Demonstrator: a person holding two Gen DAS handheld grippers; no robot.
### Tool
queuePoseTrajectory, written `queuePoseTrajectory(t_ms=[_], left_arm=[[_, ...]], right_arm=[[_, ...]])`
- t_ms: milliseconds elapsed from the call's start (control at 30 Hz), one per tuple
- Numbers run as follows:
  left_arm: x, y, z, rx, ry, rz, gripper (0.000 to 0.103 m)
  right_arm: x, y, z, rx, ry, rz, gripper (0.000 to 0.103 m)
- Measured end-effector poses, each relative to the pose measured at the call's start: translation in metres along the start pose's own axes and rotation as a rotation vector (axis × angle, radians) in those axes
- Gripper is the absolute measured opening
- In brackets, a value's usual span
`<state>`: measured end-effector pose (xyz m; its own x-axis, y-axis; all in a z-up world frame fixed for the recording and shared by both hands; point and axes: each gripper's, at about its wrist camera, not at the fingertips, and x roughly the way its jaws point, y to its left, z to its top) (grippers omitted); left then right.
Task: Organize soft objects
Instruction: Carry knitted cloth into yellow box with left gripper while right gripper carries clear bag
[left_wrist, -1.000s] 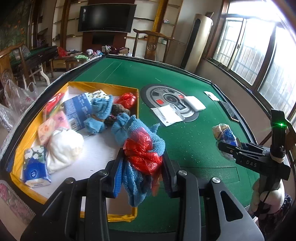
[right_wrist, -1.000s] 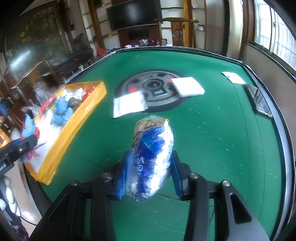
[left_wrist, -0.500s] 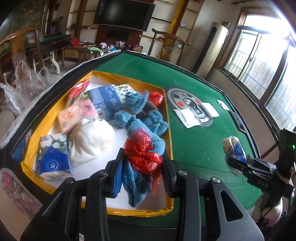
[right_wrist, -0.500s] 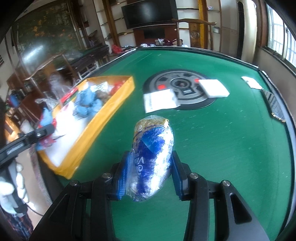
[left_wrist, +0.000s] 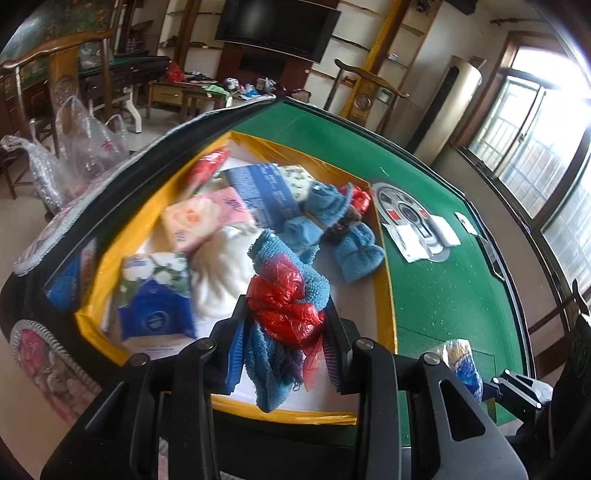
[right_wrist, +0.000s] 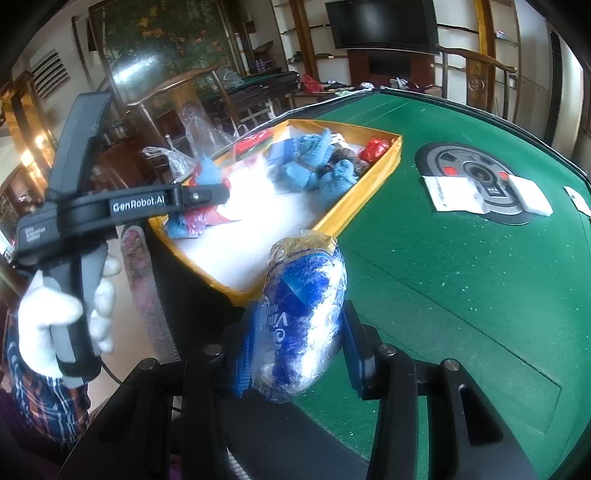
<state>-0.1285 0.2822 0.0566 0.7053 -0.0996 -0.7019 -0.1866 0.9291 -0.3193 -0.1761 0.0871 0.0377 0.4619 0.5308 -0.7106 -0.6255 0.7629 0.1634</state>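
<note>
Tray (left_wrist: 384, 288) on table (left_wrist: 443, 288) left of the centre console (left_wrist: 406, 214), tissue packs (left_wrist: 155, 310) and towels (left_wrist: 354, 251) inside.

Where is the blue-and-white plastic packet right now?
The packet is clamped in the right gripper, in the air by the yellow tray's near corner, above the green table's edge.

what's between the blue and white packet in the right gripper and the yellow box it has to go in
Nothing visible blocks it. The right gripper holds the packet above the green table, just outside the yellow box's near corner. Only the low box wall lies between. The left gripper, shut on a blue cloth with red plastic, hangs over the near end.
</note>
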Motion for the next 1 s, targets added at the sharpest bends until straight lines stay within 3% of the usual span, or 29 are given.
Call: queuePoseTrajectory(t_ms=[233, 567, 800, 1000], left_arm=[[0.0, 0.015, 0.0, -0.026, 0.005, 0.025, 0.033], [0.029, -0.024, -0.005, 0.051, 0.085, -0.041, 0.033], [0.038, -0.019, -0.005, 0.002, 0.119, -0.042, 0.05], [0.02, -0.003, 0.001, -0.054, 0.077, -0.077, 0.051]], right_arm=[[-0.006, -0.019, -0.001, 0.056, -0.02, -0.009, 0.038], [-0.01, -0.032, 0.003, 0.09, -0.035, -0.019, 0.038], [-0.01, -0.036, 0.012, 0.094, -0.035, -0.009, 0.038], [0.0, -0.028, 0.028, 0.073, -0.025, 0.022, 0.038]])
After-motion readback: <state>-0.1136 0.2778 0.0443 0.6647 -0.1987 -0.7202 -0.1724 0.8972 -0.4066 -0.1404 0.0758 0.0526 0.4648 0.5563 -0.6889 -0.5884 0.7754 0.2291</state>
